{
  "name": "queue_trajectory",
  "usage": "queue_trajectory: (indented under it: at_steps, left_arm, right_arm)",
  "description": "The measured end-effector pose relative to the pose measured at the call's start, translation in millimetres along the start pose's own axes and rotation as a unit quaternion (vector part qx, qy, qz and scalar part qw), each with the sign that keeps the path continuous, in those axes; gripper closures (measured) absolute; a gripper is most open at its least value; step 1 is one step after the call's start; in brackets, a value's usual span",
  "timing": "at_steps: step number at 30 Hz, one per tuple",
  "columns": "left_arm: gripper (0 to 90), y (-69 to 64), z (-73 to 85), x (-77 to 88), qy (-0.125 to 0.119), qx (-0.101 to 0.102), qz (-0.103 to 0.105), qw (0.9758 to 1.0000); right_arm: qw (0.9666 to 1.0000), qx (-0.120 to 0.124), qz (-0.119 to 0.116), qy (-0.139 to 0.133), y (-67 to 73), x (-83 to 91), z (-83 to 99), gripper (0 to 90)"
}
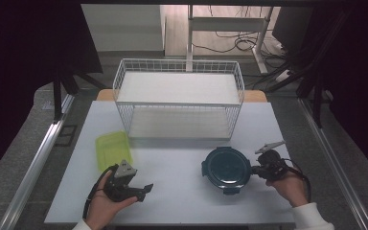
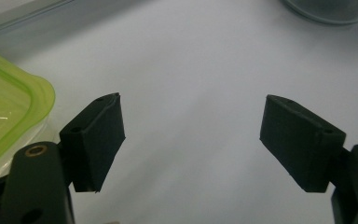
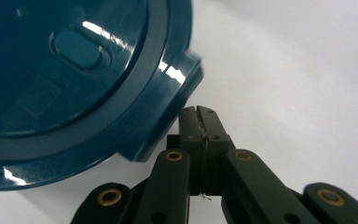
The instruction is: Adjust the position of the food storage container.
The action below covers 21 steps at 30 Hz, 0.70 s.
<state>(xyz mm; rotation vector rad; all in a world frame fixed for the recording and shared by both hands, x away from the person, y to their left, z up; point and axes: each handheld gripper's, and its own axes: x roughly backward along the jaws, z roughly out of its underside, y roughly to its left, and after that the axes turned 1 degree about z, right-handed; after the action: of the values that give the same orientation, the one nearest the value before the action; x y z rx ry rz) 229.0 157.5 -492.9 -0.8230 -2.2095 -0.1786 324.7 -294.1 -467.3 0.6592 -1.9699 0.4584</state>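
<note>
Pressure should go squarely onto the round teal container's (image 1: 227,168) 3 o'clock latch (right gripper (image 1: 255,169) pinched shut, empty); left gripper (image 1: 145,190) waits, jaws wide.

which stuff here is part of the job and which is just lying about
In the job:
- round dark teal lidded plastic container
- right gripper, jaws shut, at its side latch

Lying about:
- rectangular lime-green plastic container
- white wire two-tier rack
- left gripper, jaws open, empty
</note>
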Motion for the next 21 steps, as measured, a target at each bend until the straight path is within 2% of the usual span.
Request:
queue_trajectory:
  at_steps: [8, 11, 16, 21]
  left_arm:
    - [21.2, 0.1, -0.8, -1.6, 0.003, 0.0, -0.002, 1.0]
    - [21.2, 0.6, -1.6, -2.4, 0.003, 0.001, -0.001, 1.0]
    - [21.3, 0.4, -2.9, -4.0, 0.004, 0.001, 0.001, 1.0]
    - [21.3, 1.0, -4.3, -6.2, 0.005, -0.001, 0.004, 1.0]
  right_arm:
    - [0.9999, -0.003, 0.007, 0.009, 5.1, -1.8, 1.5, 88.5]
    - [0.9998, -0.001, 0.019, 0.01, 7.6, -3.4, -1.1, 88.6]
    - [0.9998, 0.0, 0.017, 0.007, 10.5, -5.3, -3.4, 88.6]
    - [0.9996, 0.018, 0.019, 0.01, 23.8, -8.1, -9.9, 88.6]
